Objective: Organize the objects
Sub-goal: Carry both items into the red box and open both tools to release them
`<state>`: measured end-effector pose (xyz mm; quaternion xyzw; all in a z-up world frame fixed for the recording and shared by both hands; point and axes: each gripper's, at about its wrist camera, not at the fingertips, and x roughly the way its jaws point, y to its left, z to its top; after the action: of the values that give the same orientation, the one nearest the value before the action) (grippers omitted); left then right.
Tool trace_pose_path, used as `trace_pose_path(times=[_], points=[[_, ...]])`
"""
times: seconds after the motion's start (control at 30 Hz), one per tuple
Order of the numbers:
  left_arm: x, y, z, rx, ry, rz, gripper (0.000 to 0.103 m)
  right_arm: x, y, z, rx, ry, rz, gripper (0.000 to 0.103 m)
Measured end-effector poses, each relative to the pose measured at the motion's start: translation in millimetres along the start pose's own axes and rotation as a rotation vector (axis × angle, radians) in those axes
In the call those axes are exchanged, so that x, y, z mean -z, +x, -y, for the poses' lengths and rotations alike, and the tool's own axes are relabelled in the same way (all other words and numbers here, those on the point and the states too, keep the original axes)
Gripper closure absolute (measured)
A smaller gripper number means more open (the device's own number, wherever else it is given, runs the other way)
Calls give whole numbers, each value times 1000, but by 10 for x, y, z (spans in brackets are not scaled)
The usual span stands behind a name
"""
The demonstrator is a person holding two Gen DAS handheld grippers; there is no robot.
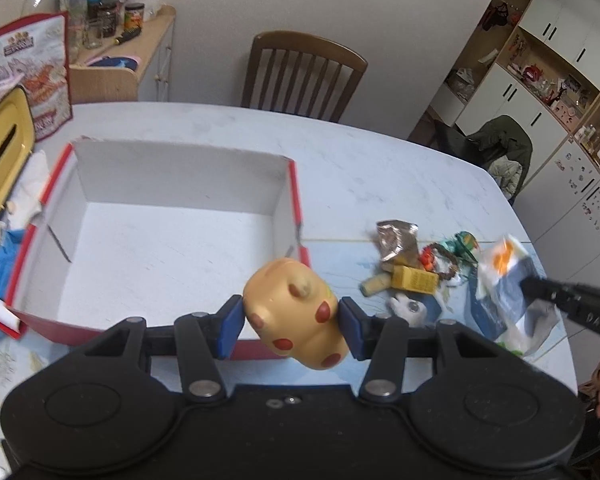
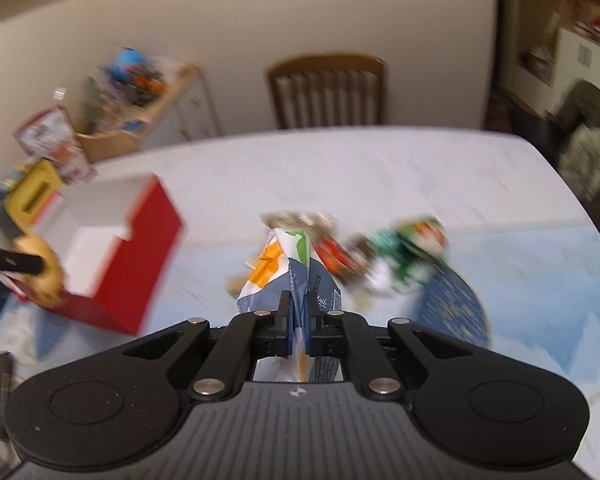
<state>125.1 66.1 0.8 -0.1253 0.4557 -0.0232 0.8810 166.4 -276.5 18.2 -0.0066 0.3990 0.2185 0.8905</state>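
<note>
My left gripper (image 1: 292,320) is shut on a yellow toy with red spots (image 1: 296,312) and holds it above the near right corner of an open red box with a white inside (image 1: 160,236). My right gripper (image 2: 299,320) is shut on a crumpled white, orange and grey-blue packet (image 2: 288,272) and holds it above the table. In the left wrist view the packet (image 1: 504,276) and the right gripper's finger (image 1: 568,300) show at the right. In the blurred right wrist view the box (image 2: 140,240) and the toy (image 2: 44,272) are at the left.
A small heap lies on the table right of the box: a foil wrapper (image 1: 396,240), a yellow carton (image 1: 414,280), a cork (image 1: 374,285), a green item (image 1: 464,242). A yellow tissue holder (image 1: 4,156) stands left. A wooden chair (image 1: 304,76) stands behind the table.
</note>
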Motion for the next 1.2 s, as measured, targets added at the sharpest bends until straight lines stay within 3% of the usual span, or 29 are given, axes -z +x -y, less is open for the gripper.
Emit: trace_pose_path(times=[0.23, 0.43, 0.57, 0.83, 1.2], points=[[-168, -114, -379, -57, -38, 29, 53, -431, 163, -788, -148, -112, 32, 98], [-318, -138, -755, -143, -60, 40, 53, -647, 448, -1430, -214, -196, 54, 98], [-401, -44, -934, -180, -42, 6, 53, -745, 716, -1733, -246, -206, 41, 98], [-431, 364, -1172, -230, 1, -101, 53, -752, 1292, -2173, -246, -248, -18, 98], [-372, 886, -1350, -253, 22, -212, 53, -577, 1903, -2473, -228, -255, -109, 98]])
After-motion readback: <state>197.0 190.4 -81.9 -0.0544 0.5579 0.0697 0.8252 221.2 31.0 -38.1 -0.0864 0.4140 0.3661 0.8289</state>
